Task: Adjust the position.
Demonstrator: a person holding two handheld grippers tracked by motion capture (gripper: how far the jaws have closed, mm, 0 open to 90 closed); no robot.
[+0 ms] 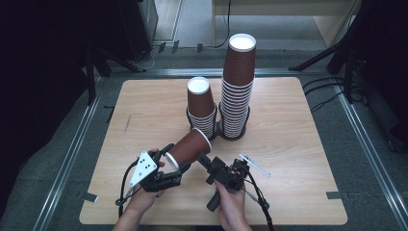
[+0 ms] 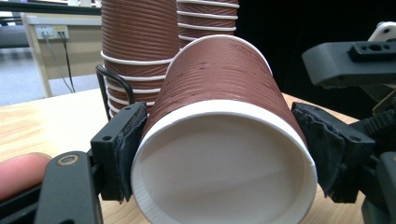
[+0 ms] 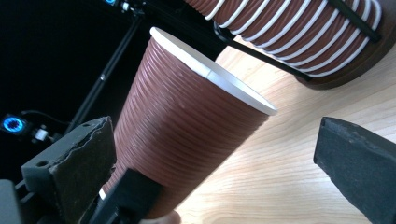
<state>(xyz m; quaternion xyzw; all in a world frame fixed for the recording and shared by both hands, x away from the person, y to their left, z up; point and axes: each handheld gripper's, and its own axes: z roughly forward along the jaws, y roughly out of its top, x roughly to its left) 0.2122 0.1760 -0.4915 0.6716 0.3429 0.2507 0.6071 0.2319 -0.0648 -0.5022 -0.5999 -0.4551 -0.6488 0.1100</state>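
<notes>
We have the left gripper (image 1: 168,161) clamped across a single brown cup (image 1: 189,147), tipped on its side above the surface (image 1: 288,130). The right gripper (image 1: 204,161) waits wide apart, gripping nothing. Two cup stacks (image 1: 235,91) stand behind; perhaps this cup came off one, placement pending.

Lab: black curtains (image 1: 43,72), tripods (image 1: 327,53), floor cables (image 1: 332,91).

On the table (image 1: 298,144) two cup stacks stand side by side toward the back, the short stack (image 1: 201,107) left of the tall stack (image 1: 237,86); before them a tilted cup (image 1: 188,148) sits between the left gripper (image 1: 174,160) and the right gripper (image 1: 204,161).
</notes>
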